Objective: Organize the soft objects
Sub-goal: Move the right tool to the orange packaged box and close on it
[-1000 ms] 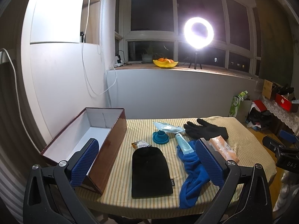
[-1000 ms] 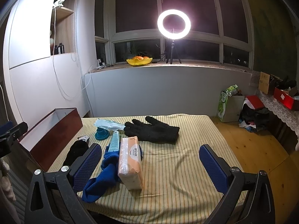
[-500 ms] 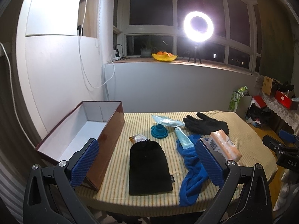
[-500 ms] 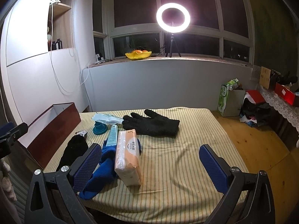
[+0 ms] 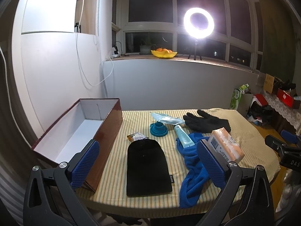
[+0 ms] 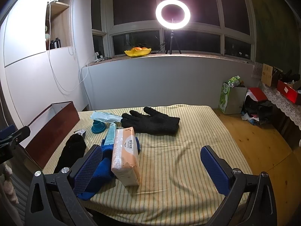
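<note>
On the striped table lie a black pouch [image 5: 146, 166], a blue cloth [image 5: 193, 169], black gloves [image 5: 207, 122], an orange tissue pack [image 5: 226, 144], a teal tube [image 5: 183, 136], a clear bag [image 5: 166, 119], a small teal cup [image 5: 158, 130] and a small packet [image 5: 136, 136]. An open brown box [image 5: 79, 139] with a white inside stands at the left. My left gripper [image 5: 148, 167] is open, above the near table edge in front of the pouch. My right gripper [image 6: 150, 166] is open and empty, above the near edge, the tissue pack [image 6: 125, 155] and blue cloth [image 6: 101, 169] by its left finger. The gloves [image 6: 150, 123] lie farther back.
A bright ring light [image 5: 198, 25] and a yellow fruit bowl [image 5: 163, 53] stand on the windowsill behind. A white wall with hanging cables is at the left. Bags and boxes [image 6: 233, 98] sit on the wooden floor at the right.
Both grippers have risen and drawn back slightly, so the table sits lower in both views. Both stayed open. Nothing on the table moved.
</note>
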A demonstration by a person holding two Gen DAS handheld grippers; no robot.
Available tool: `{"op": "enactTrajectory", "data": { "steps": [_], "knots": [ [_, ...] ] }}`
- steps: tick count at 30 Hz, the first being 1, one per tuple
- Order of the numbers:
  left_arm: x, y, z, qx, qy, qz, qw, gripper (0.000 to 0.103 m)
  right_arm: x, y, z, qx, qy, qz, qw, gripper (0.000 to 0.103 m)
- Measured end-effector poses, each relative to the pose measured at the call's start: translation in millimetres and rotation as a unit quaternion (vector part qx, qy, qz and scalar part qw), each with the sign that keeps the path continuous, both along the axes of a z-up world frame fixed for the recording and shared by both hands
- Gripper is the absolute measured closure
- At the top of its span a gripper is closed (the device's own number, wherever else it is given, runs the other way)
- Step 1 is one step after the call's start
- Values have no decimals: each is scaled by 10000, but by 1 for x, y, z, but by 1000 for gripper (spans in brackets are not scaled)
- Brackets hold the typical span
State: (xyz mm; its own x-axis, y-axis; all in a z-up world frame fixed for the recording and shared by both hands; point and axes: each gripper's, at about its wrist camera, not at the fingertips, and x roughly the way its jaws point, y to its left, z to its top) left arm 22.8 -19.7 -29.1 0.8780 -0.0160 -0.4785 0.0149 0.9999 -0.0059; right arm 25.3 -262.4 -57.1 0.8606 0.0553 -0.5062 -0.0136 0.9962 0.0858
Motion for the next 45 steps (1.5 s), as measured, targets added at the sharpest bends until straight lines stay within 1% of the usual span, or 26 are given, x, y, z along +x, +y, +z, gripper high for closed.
{"op": "enactTrajectory", "data": {
  "steps": [5, 8, 12, 14, 16, 17, 21, 22, 23, 32, 37, 42, 45],
  "knots": [
    [4, 0, -7, -26, 85, -4, 10000, 1, 8, -6, -4, 6, 87, 24, 10000, 0],
    [5, -1, -16, -15, 184, -37, 9998, 1, 14, -9, -7, -26, 131, 85, 9999, 0],
    [6, -3, -31, 62, 351, -73, 9993, 1, 26, -11, -10, 35, 254, 320, 9992, 2],
    [8, -3, -37, 115, 453, -85, 9989, 1, 33, -9, -12, 22, 341, 407, 9986, 12],
    [8, -2, -43, 122, 527, -81, 9985, 1, 40, -7, -15, 4, 463, 515, 9976, 31],
    [8, -1, -45, 107, 551, -74, 9984, 1, 45, -5, -16, 22, 542, 571, 9969, 38],
    [6, 3, -48, 88, 594, -38, 9982, 1, 59, 5, -24, 97, 773, 843, 9934, 42],
    [6, 4, -49, 88, 609, -31, 9981, 1, 62, 10, -25, 51, 809, 918, 9925, 47],
    [6, 5, -49, 88, 625, -26, 9980, 1, 65, 14, -26, -7, 834, 978, 9917, 49],
    [8, 3, -51, 60, 637, -68, 9979, 1, 91, 50, -44, -792, 1088, 1217, 9834, 49],
    [9, 0, -51, 56, 636, -115, 9979, 1, 95, 54, -51, -992, 1149, 1245, 9805, 49],
    [12, -6, -51, 29, 644, -208, 9977, 1, 97, 40, -51, -988, 1133, 1094, 9826, 49],
    [15, -15, -51, 12, 659, -303, 9974, 1, 98, 29, -55, -975, 1210, 999, 9828, 49]
  ]
}}
